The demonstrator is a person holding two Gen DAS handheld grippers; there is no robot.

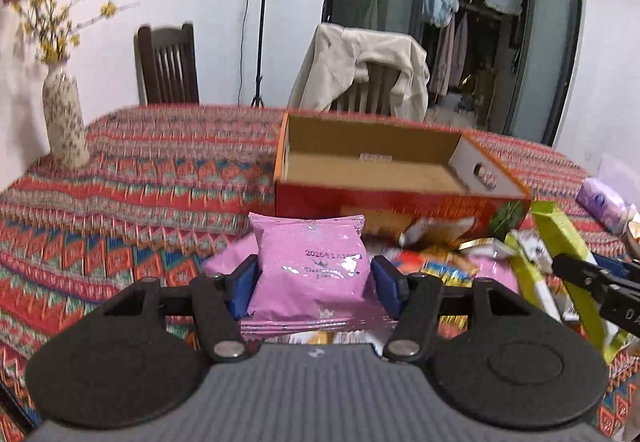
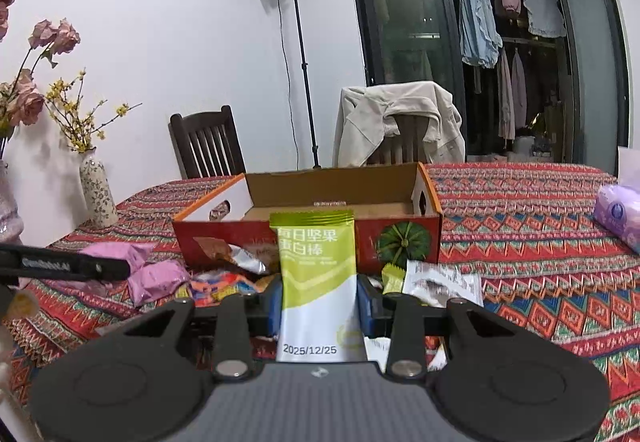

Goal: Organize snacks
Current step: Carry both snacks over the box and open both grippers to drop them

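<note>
My left gripper (image 1: 316,284) is shut on a pink snack packet (image 1: 310,242), its blue pads pressing both sides and holding it a little above more pink packets (image 1: 224,262). Behind it stands an open red cardboard box (image 1: 400,201), whose brown inside shows nothing in it. My right gripper (image 2: 320,302) is shut on an upright green and white snack bar packet (image 2: 316,262), in front of the same box (image 2: 400,238). In the left wrist view that green packet (image 1: 560,226) shows at the right.
Loose snacks lie in a pile before the box: pink packets (image 2: 156,280), colourful wrappers (image 2: 224,282), a white packet (image 2: 440,282). A flower vase (image 1: 64,121) stands far left, a purple tissue pack (image 2: 620,217) far right. Two chairs stand behind the patterned tablecloth (image 1: 160,181).
</note>
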